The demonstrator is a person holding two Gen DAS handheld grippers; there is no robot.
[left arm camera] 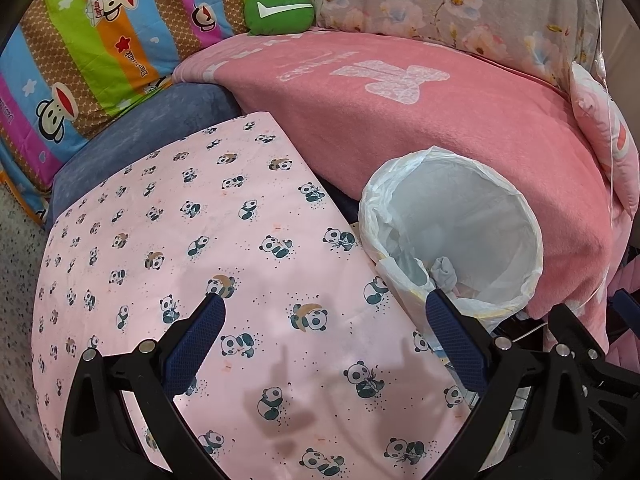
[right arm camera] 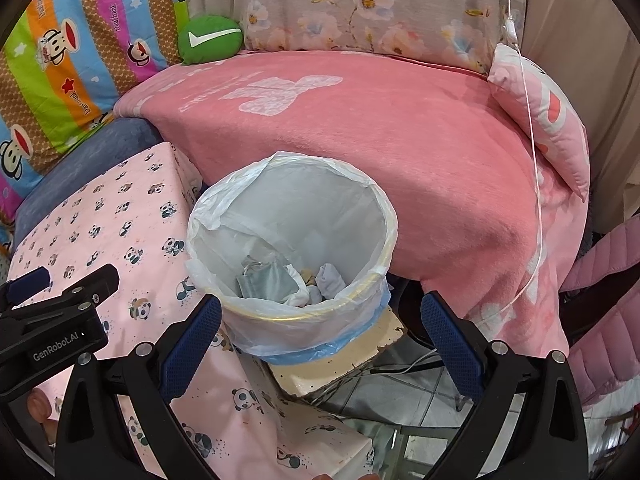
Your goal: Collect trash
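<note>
A round trash bin (right arm camera: 376, 216) lined with a white plastic bag stands on a small cream stand beside the table. Crumpled trash (right arm camera: 280, 278), grey and white pieces, lies at its bottom. The bin also shows in the left wrist view (left arm camera: 532, 232) at the right. My right gripper (right arm camera: 320, 316) is open and empty, just in front of and above the bin's near rim. My left gripper (left arm camera: 326, 318) is open and empty above the pink panda-print tablecloth (left arm camera: 200, 240), left of the bin. The left gripper's body shows at the left of the right wrist view (right arm camera: 60, 312).
A pink blanket-covered bed or sofa (right arm camera: 380, 128) lies behind the bin, with a green cushion (right arm camera: 210, 38), a pink pillow (right arm camera: 544, 120) and striped cartoon bedding (left arm camera: 80, 52). A thin white cable (right arm camera: 536, 168) hangs at the right. A pink quilted item (right arm camera: 604, 312) is at far right. Tiled floor (right arm camera: 420, 396) lies below.
</note>
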